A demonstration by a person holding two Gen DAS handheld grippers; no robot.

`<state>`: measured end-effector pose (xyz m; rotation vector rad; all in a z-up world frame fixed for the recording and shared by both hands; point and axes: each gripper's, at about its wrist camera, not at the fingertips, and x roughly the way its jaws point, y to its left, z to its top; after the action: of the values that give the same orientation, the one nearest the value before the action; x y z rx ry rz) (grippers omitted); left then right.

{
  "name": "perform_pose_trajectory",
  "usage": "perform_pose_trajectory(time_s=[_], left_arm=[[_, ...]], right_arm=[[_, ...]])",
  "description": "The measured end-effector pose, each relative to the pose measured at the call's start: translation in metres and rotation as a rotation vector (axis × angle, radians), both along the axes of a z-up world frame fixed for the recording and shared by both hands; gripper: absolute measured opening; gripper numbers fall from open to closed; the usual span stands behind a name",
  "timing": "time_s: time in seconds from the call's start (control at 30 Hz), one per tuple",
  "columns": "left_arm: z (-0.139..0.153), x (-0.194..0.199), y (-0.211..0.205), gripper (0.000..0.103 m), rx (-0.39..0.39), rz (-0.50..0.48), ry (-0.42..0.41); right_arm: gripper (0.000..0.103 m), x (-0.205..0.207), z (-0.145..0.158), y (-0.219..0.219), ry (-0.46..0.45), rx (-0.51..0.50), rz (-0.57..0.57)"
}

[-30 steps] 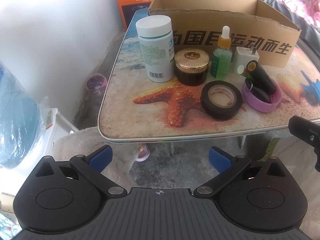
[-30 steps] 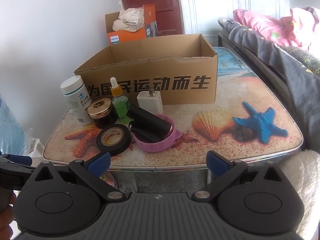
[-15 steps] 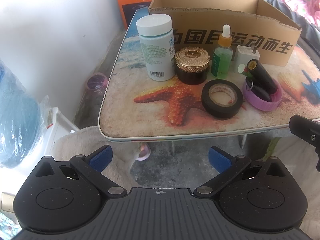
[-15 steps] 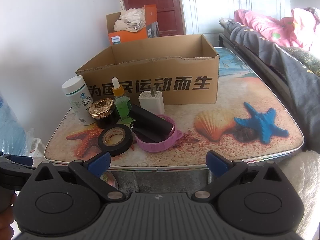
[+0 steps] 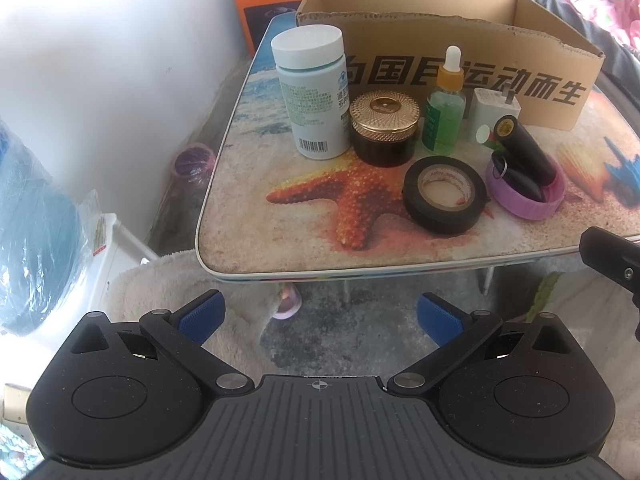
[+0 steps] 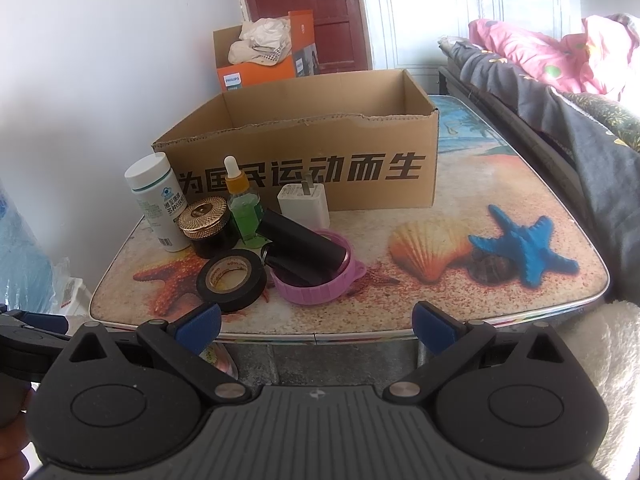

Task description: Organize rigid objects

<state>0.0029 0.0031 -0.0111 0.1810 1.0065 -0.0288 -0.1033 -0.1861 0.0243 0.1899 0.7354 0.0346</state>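
Observation:
On the beach-print table (image 5: 280,216) stand a white pill bottle (image 5: 312,92), a gold-lidded dark jar (image 5: 383,128), a green dropper bottle (image 5: 446,108) and a white charger plug (image 5: 494,114). A black tape roll (image 5: 444,194) lies in front. A black cylinder (image 5: 524,148) rests in a purple lid (image 5: 526,198). An open cardboard box (image 5: 460,52) stands behind them. My left gripper (image 5: 320,314) is open and empty, short of the table's front edge. My right gripper (image 6: 316,324) is open and empty at the front edge; the same objects show there, such as the tape roll (image 6: 231,280) and the box (image 6: 312,148).
An orange Philips box (image 6: 260,56) stands behind the cardboard box. A bed with pink and grey bedding (image 6: 560,68) runs along the right. A white wall (image 5: 100,80) and a blue plastic-wrapped bundle (image 5: 28,240) are on the left. A fluffy white rug (image 5: 168,292) lies below.
Both grippers have edged slightly toward the table; the objects look a little nearer. Nothing on the table has moved.

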Motion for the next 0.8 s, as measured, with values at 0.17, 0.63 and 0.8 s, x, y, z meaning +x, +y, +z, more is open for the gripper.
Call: perform_pose_trajectory(time_s=[0.17, 0.63, 0.8], left_arm=[[0.001, 0.002, -0.003, 0.103, -0.01, -0.012, -0.007], [0.023, 0.006, -0.036, 0.102, -0.256, -0.318, -0.201], [0.021, 0.01, -0.059, 0.095, -0.27, -0.416, -0.228]], right_arm=[[0.103, 0.002, 0.002, -0.004, -0.018, 0.004, -0.001], [0.103, 0.016, 0.034, -0.05, -0.273, 0.045, 0.027], [0.085, 0.041, 0.037, -0.055, -0.278, 0.114, 0.164]])
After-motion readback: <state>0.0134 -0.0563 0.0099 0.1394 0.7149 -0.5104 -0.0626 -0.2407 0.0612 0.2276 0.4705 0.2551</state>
